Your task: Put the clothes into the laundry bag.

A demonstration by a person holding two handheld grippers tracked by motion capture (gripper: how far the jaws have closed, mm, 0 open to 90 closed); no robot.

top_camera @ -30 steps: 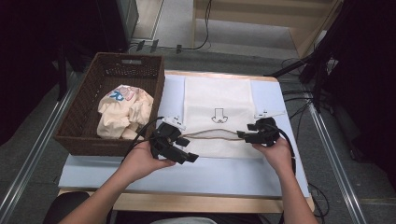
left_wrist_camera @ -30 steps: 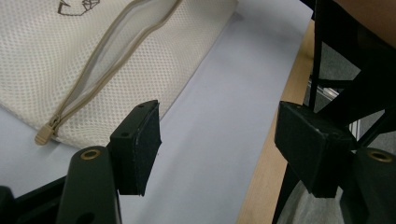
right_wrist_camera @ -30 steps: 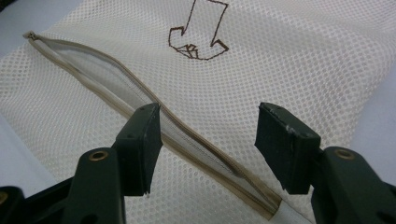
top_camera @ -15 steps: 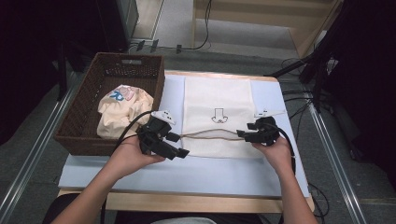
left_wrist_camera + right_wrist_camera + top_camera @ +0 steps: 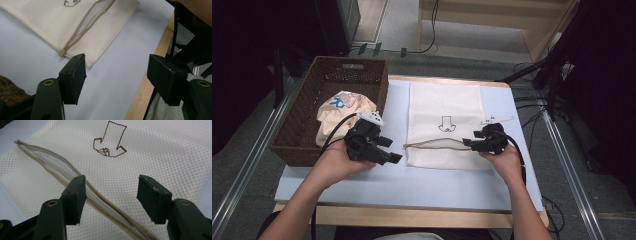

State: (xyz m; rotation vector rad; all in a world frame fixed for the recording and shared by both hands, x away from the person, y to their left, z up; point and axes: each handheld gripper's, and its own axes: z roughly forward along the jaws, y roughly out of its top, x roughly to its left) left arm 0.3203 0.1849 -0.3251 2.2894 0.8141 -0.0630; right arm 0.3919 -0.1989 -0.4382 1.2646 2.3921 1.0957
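Brown wicker basket [image 5: 307, 100] just left of left claw [image 5: 391, 150]. Pale blue mat [image 5: 412, 182] beneath claw. Black floor cables [image 5: 432, 30] far beyond, past table.

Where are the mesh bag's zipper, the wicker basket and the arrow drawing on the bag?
zipper [image 5: 75, 178], right gripper view, on its open middle stretch.
wicker basket [image 5: 307, 95], high view, on its left wall.
arrow drawing [image 5: 445, 123], high view, on the arrow's shaft.

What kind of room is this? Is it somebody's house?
Probably not a house; it looks like a lab or workshop. A person works two hand-held grippers over a mesh laundry bag on a blue-covered table, with cables trailing on the floor and metal rails alongside.
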